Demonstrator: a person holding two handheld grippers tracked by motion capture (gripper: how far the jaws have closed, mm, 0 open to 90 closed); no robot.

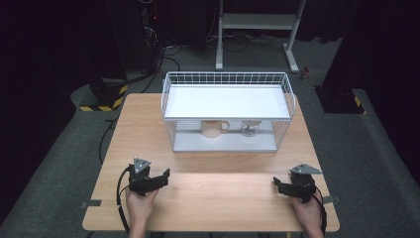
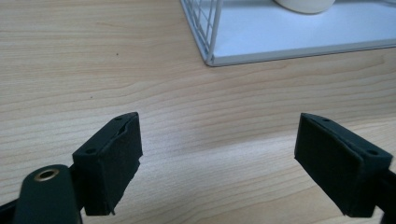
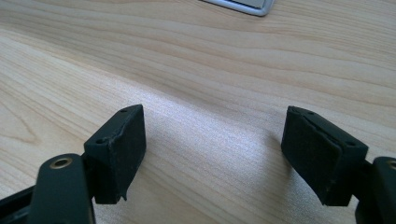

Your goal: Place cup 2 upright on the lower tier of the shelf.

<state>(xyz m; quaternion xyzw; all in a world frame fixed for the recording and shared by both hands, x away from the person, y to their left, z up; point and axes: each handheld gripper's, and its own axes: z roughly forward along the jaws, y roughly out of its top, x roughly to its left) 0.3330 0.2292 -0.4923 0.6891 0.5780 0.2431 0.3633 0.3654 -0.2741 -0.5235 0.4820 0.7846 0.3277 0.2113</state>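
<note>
A white wire rack [image 1: 227, 79] with a flat upper shelf stands at the back middle of the wooden table [image 1: 213, 198]. On its lower shelf sit a cream mug [image 1: 213, 128] and, to the right, a small clear glass [image 1: 249, 129]. My left gripper [image 1: 163, 177] rests near the front left, held in a hand, jaws pointing right and open with nothing between them. My right gripper [image 1: 278, 184] sits at the front right, jaws pointing left and open, also empty. The left gripper view shows its gripper [image 2: 219, 140] above bare wood, with the rack's corner [image 2: 299, 35] and the mug's base [image 2: 306, 5] ahead. Bare wood also lies under my right gripper [image 3: 215, 135].
A corner of the rack's base [image 3: 243, 4] shows at the top of the right gripper view. Beyond the table are a dark floor with cables, a yellow-black striped block [image 1: 104, 94] at the left and a white stand's legs [image 1: 255, 29] behind.
</note>
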